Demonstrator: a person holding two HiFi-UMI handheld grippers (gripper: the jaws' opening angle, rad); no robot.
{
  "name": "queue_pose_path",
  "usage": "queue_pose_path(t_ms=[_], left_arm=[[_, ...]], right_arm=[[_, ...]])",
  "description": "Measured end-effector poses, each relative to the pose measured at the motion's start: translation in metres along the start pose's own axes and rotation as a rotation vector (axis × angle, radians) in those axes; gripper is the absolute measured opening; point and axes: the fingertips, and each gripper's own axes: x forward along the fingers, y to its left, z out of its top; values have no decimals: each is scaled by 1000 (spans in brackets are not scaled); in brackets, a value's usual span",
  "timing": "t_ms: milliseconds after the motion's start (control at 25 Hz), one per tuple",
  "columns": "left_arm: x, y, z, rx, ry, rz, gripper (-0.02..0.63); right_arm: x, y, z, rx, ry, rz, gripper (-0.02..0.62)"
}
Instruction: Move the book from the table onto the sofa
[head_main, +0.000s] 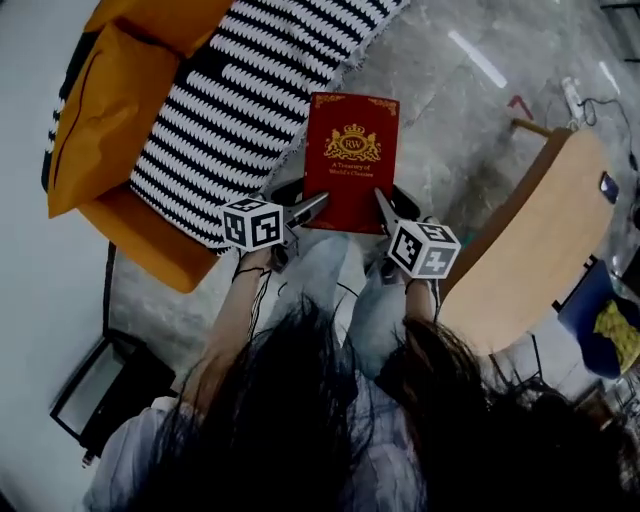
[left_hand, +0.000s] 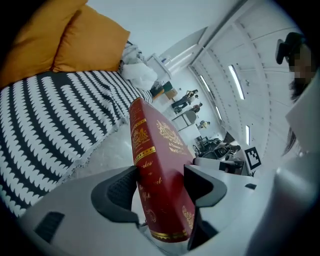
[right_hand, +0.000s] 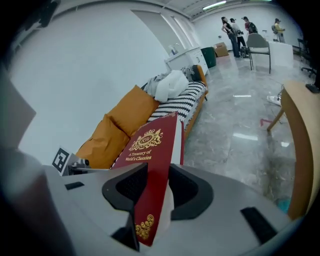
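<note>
A red hardback book (head_main: 351, 160) with gold print hangs in the air above the floor, held at its near edge from both sides. My left gripper (head_main: 318, 208) is shut on its left corner, and the spine (left_hand: 150, 170) stands between the dark pads. My right gripper (head_main: 384, 208) is shut on the right corner, with the cover (right_hand: 152, 165) pinched between its jaws. The sofa (head_main: 150, 130), with a black-and-white striped throw (head_main: 250, 90) and orange cushions (head_main: 110, 110), lies just left of and beyond the book. The table (head_main: 545, 240) stands to the right.
Grey marble floor (head_main: 450, 110) runs between sofa and table. A dark case (head_main: 95, 385) lies on the floor at the lower left. Clothes are heaped at the sofa's far end (right_hand: 170, 84). People and a chair (right_hand: 260, 45) stand far across the room.
</note>
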Motion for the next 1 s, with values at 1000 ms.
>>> queue_pose_path(t_ms=[1000], left_arm=[[-137, 111, 14, -355, -435, 214, 304]], right_arm=[[135, 164, 11, -435, 333, 244, 143]])
